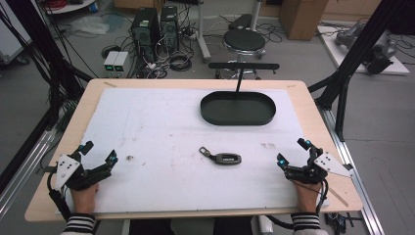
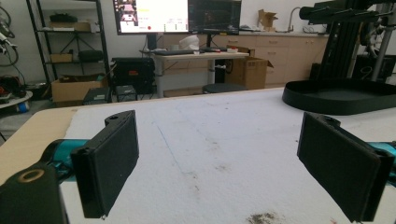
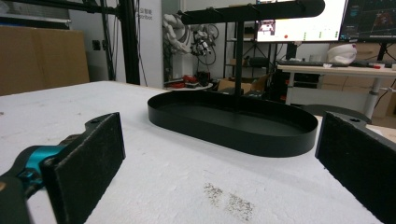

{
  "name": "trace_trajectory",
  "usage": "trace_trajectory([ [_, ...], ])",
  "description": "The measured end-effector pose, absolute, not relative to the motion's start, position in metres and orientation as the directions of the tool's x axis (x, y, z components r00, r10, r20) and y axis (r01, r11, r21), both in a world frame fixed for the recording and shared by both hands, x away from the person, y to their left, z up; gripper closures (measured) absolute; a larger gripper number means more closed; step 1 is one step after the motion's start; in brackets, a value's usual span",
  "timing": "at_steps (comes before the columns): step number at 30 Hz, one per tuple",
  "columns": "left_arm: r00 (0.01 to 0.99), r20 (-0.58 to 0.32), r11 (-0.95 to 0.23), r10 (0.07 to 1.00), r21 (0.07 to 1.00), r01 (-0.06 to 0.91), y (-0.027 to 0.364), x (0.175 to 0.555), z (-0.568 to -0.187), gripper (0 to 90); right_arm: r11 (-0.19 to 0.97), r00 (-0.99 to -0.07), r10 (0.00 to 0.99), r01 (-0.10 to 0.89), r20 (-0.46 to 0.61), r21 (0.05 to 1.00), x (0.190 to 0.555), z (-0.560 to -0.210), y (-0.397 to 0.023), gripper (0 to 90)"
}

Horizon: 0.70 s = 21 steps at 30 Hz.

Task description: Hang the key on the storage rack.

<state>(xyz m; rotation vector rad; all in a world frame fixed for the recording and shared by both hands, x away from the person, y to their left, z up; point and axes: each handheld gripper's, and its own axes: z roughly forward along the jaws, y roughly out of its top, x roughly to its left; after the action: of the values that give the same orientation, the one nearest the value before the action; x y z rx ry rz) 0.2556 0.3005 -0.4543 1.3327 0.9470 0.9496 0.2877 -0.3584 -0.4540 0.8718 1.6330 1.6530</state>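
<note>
On the white-covered wooden tabletop (image 1: 147, 122), a dark oblong key fob (image 1: 221, 157) lies nearer the person than the black oval tray (image 1: 238, 108), between the left tool (image 1: 101, 152) and right tool (image 1: 292, 152), both spread, empty.

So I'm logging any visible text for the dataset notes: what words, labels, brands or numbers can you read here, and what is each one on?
None can be read for sure.
Wall sign behind the black frame: small characters, too blurred to read.
Monitors: coloured panels, text too small.
Key fob on the white mat: marking too small.
Oval black tray: no lettering seen.
</note>
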Motion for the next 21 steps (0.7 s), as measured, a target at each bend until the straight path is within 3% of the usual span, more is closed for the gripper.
trace_trajectory([
  [21, 0.337, -0.015, 0.019, 0.941, 1.000, -0.009, 0.3008, 0.2561, -0.4540, 13.1, -0.008, -0.568, 0.823, -0.001, 0.006, 1.000, 0.2877, -0.4538, -0.3581, 0.4],
])
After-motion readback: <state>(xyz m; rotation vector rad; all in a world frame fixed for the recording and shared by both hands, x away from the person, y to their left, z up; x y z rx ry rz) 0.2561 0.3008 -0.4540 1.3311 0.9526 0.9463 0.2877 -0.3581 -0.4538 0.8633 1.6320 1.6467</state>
